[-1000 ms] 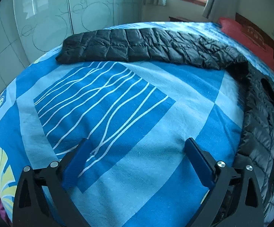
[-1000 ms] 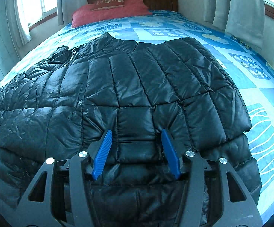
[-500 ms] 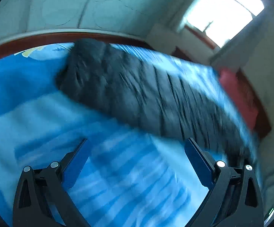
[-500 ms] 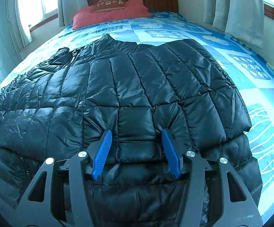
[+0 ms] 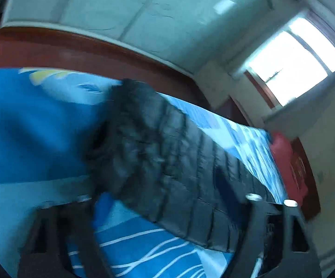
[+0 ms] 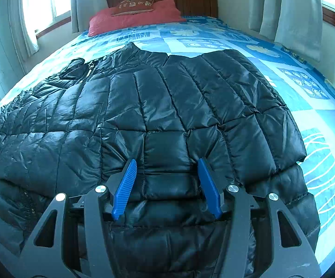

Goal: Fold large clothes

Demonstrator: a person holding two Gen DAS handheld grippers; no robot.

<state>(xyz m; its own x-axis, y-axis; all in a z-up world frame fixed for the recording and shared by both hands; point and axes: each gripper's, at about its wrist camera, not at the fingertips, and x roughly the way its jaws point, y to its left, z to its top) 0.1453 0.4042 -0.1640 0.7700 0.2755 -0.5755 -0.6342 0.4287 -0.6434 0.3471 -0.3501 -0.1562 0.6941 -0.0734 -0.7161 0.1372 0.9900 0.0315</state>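
Black puffer jacket spread across bed, sleeve toward foot edge. Left gripper just been closing, sleeve between jaws, grip unclear through blur. Right gripper parted over hem, pinching nothing.

A glossy black quilted jacket is lying across a blue patchwork-print bedspread, a red pillow showing beyond.

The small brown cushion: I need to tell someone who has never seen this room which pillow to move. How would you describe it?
Start at the wooden headboard at the far end of the bed. A wide red pillow lies against it, and the small brown cushion sits on top. It alone is brown with pale lettering.
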